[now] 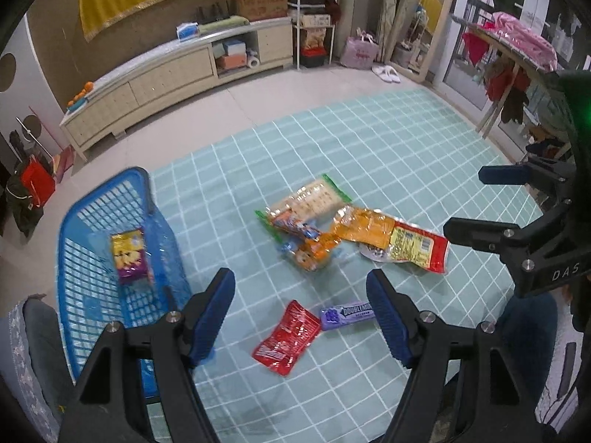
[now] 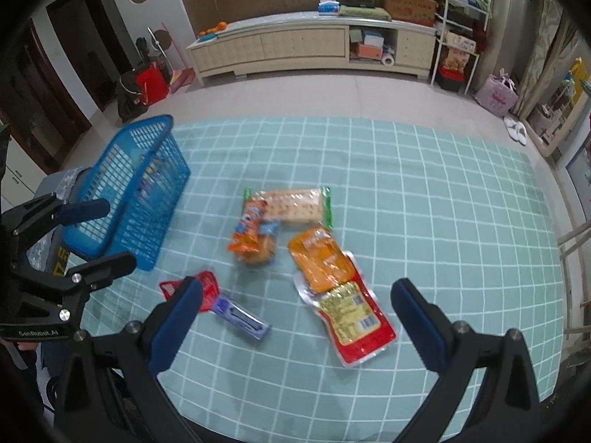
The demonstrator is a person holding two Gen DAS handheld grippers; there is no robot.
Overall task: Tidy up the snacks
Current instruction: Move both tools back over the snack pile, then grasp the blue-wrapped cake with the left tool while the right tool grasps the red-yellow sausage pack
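A blue plastic basket (image 1: 92, 317) stands at the left of the teal checked cloth (image 1: 388, 155) and holds a purple and yellow snack pack (image 1: 129, 256). Loose snacks lie on the cloth: a cracker pack (image 1: 310, 199), an orange pack (image 1: 364, 227), a red and yellow pack (image 1: 419, 249), a small red pack (image 1: 286, 337) and a purple gum pack (image 1: 345, 315). My left gripper (image 1: 301, 312) is open and empty above the red pack and gum. My right gripper (image 2: 295, 313) is open and empty above the red and yellow pack (image 2: 354, 321).
The cloth covers a table whose far edge faces a long cream cabinet (image 2: 314, 48). The basket also shows in the right wrist view (image 2: 129, 199). A shelf rack (image 2: 458, 29) and bags stand at the back right.
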